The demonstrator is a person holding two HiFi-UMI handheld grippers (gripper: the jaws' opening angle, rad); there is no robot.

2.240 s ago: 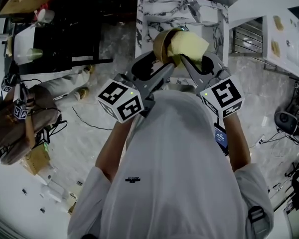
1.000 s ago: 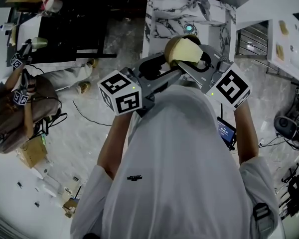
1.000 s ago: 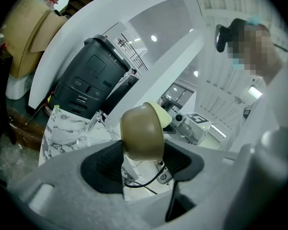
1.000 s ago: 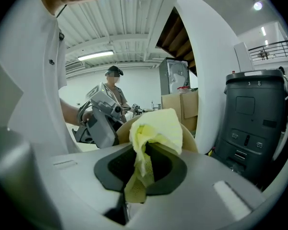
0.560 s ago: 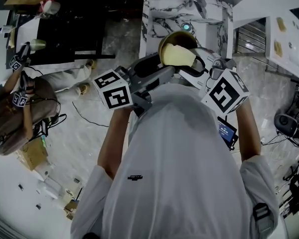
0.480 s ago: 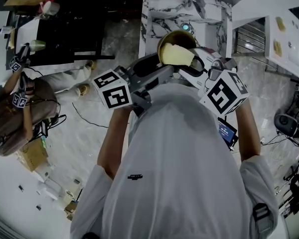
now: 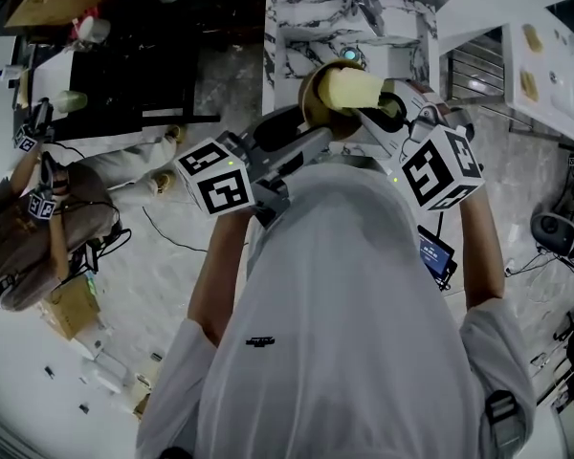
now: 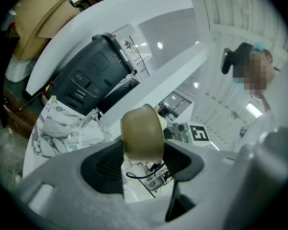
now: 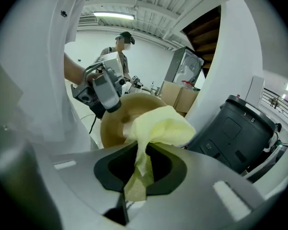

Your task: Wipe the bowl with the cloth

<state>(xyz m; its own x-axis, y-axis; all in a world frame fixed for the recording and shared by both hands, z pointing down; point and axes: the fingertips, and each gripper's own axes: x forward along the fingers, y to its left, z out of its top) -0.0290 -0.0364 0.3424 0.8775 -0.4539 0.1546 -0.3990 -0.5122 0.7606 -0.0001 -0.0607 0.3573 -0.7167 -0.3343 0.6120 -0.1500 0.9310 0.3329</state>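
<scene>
A tan bowl (image 7: 313, 96) is held on edge in the air in front of the person's chest, over the floor. My left gripper (image 7: 311, 134) is shut on the bowl's rim; in the left gripper view the bowl (image 8: 142, 132) stands between the jaws, seen from its outside. My right gripper (image 7: 383, 111) is shut on a yellow cloth (image 7: 352, 90), which presses into the bowl's hollow. In the right gripper view the cloth (image 9: 161, 128) bulges from the jaws against the bowl's inner face (image 9: 116, 123), and the left gripper (image 9: 102, 91) grips the far rim.
A white marble-patterned counter (image 7: 306, 36) with a faucet lies ahead below the bowl. A black cart (image 7: 124, 79) stands at the left and a white cabinet (image 7: 517, 46) at the right. Another person (image 7: 38, 228) sits at the far left. Cables lie across the floor.
The cloth has swept across the bowl's inside, from left back toward the right. Both grippers keep their hold while shifting slightly; the head view has tilted a little.
</scene>
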